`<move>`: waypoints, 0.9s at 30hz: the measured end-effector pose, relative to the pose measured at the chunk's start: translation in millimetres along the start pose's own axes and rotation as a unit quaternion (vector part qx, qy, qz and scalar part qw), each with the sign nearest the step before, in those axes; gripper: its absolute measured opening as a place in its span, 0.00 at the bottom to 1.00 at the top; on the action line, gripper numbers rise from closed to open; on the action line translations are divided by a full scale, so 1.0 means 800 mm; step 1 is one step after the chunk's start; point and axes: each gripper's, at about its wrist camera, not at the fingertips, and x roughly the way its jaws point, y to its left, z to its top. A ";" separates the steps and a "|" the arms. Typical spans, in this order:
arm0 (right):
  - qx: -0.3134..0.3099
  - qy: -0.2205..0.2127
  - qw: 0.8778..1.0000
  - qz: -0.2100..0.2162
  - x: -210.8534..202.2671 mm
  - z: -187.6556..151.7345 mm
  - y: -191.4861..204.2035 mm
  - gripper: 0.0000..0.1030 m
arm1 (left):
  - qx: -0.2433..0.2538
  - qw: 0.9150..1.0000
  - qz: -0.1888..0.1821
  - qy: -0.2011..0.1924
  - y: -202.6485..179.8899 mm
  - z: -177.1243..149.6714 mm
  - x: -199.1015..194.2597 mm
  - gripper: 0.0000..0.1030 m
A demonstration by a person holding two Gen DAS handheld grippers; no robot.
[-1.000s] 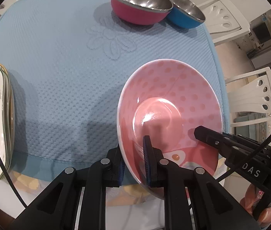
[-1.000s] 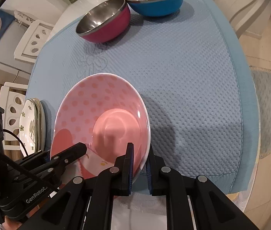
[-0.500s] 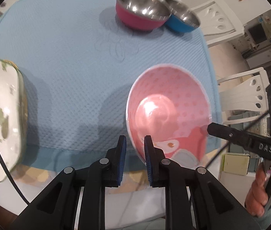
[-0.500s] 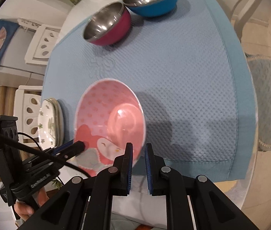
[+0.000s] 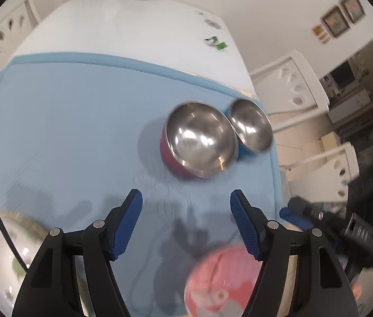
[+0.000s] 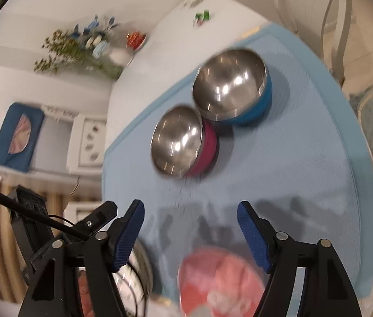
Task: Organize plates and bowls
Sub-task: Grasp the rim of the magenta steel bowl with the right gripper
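Observation:
A pink dotted bowl [image 5: 220, 282] lies blurred on the near edge of the blue mat [image 5: 67, 132], below both grippers; it also shows in the right wrist view [image 6: 220, 282]. My left gripper [image 5: 186, 200] is open and empty above the mat. My right gripper [image 6: 190, 211] is open and empty too. A steel bowl with a magenta outside [image 5: 199, 142] and one with a blue outside [image 5: 251, 129] stand side by side ahead. A stack of white floral plates [image 5: 9, 248] sits at the near left.
The white table [image 5: 133, 26] runs on beyond the mat, with a vase and a red dish at its far end. White chairs [image 5: 297, 89] stand along the right side. In the right wrist view flowers [image 6: 80, 47] stand at the far end.
Both grippers let go of the pink bowl, opened wide and lifted back. The bowl now lies low at the near edge of the mat. The views have tilted up toward the steel bowls.

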 end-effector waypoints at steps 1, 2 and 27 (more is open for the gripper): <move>-0.003 -0.003 1.000 -0.011 0.008 0.006 0.003 0.60 | -0.009 1.000 -0.009 0.007 0.004 0.013 0.012 0.65; -0.006 -0.002 1.000 -0.022 0.018 0.011 0.005 0.56 | -0.017 1.000 -0.018 0.016 0.010 0.025 0.024 0.63; -0.106 0.034 0.985 -0.132 0.140 0.034 0.032 0.22 | 0.015 0.996 0.022 0.083 0.016 0.084 0.164 0.20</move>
